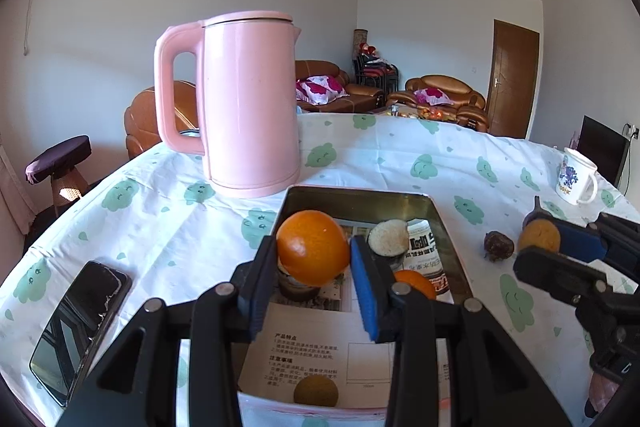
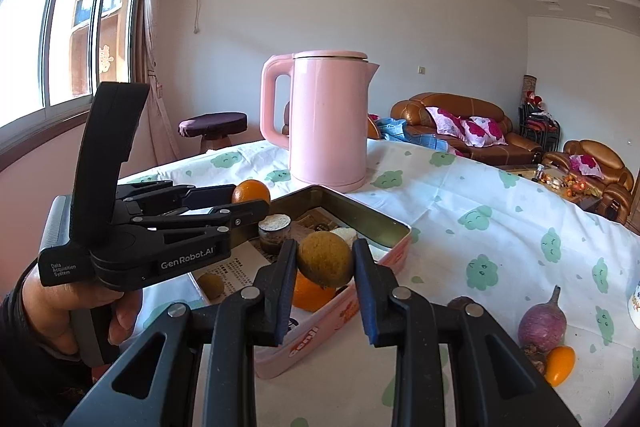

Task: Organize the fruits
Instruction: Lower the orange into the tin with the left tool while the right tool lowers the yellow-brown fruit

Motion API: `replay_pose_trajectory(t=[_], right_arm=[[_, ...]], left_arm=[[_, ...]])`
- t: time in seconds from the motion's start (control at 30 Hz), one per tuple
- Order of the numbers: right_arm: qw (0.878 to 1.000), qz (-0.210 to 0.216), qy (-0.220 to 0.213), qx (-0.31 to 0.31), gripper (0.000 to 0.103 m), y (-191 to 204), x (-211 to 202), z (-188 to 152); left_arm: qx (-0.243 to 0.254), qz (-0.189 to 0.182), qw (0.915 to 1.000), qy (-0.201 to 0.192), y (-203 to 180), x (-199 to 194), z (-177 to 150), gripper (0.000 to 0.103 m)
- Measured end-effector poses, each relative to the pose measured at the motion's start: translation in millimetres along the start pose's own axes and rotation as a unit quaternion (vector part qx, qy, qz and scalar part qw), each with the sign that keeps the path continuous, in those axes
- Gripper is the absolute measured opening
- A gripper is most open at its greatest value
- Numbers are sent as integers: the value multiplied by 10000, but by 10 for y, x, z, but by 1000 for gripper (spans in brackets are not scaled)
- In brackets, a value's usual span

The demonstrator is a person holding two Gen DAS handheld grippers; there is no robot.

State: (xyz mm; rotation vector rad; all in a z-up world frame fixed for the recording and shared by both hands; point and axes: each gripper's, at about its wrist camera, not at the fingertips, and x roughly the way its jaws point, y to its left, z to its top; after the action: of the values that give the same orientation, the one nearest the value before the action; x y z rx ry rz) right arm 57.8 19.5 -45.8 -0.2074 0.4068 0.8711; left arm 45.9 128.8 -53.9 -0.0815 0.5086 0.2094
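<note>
Both fruits sit over the pink tin (image 2: 340,311). My left gripper (image 1: 312,259) pinches an orange (image 1: 312,247); my right gripper (image 2: 325,263) pinches a brownish-yellow fruit (image 2: 326,259). Best lower each onto a bare patch of the paper lining, clear of the sliced pieces, before letting go. Cloud-print tablecloth (image 2: 480,195), pink kettle (image 1: 248,107) behind the tin; sofas at the far wall.

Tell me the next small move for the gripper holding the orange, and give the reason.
Probably lower the left gripper a little and open it, so the orange drops into the tin. The orange is clamped between the pads and already hangs over the open tin, where other fruit lies. The right gripper, holding a brown round fruit, is near the tin's edge, so keep clear of it.
</note>
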Motion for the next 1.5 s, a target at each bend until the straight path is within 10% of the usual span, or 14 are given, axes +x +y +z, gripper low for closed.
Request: replay_pose_trajectory(t=[1.5], right_arm=[[9939, 361, 1012, -257, 30, 241, 513, -133]], left_arm=[[274, -17, 9978, 611, -26, 206, -102, 39]])
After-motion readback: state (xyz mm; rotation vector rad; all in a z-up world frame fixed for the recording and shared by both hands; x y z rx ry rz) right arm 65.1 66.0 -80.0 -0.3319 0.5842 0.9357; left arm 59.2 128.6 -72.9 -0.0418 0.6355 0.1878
